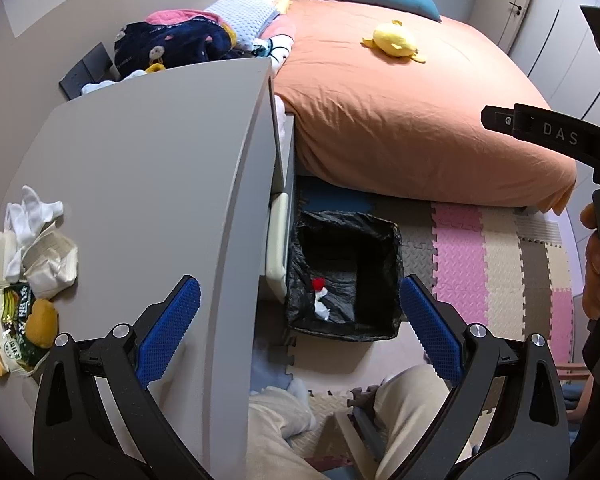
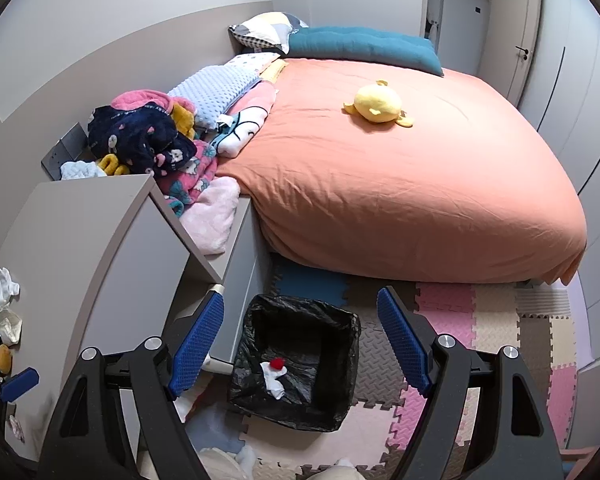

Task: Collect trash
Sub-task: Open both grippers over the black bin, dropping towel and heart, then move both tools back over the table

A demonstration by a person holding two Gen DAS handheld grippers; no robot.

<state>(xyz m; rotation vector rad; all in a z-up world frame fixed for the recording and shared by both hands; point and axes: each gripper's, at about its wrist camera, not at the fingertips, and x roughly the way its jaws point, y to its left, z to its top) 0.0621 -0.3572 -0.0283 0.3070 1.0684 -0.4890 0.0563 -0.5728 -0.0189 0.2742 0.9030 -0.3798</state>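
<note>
While empty, right hand-held gripper (image 2: 300, 344) hangs above trash bin (image 2: 296, 364).

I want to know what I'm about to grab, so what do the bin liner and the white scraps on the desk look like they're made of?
The bin liner looks like thin black plastic film: glossy and crinkled. The white scraps look like soft matte tissue or paper, crumpled; which one is unclear.

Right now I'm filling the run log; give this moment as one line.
left gripper open, empty | right gripper open, empty | bin holds tissue | trash pile on desk
</note>
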